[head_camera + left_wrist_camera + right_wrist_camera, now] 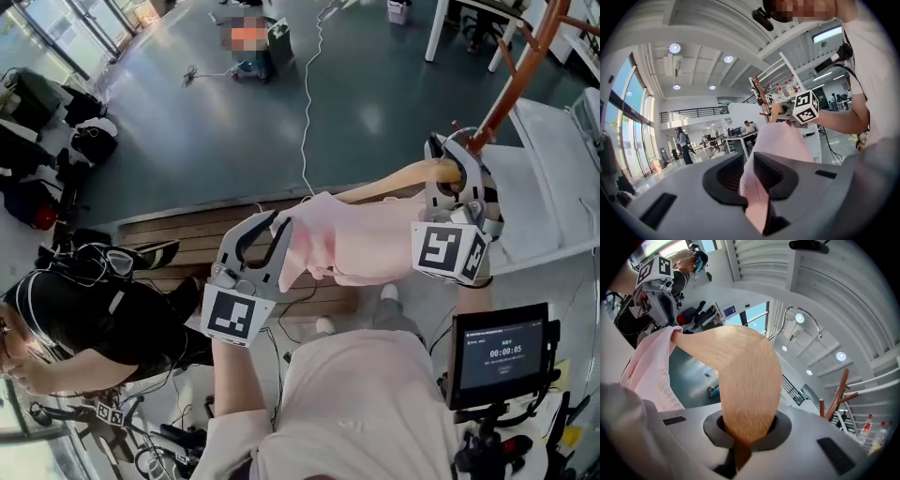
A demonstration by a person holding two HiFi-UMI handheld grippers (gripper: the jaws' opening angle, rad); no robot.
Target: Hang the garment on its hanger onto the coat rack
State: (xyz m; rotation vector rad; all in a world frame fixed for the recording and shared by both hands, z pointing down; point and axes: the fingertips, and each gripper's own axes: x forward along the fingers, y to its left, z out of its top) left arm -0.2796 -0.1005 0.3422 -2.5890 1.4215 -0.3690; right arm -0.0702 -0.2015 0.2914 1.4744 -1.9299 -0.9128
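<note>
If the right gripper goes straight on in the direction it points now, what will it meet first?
Nothing close, it seems: past the wooden hanger that the right gripper holds, only ceiling shows. The coat rack stands right of that line.

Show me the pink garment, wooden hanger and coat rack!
pink garment (pixel 366 246): head view, middle of the cloth.
wooden hanger (pixel 745 376): right gripper view, broad wooden arm.
coat rack (pixel 517 73): head view, slanted brown pole.

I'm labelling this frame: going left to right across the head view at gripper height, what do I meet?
Person in black → left gripper → pink garment → right gripper → white table.
</note>
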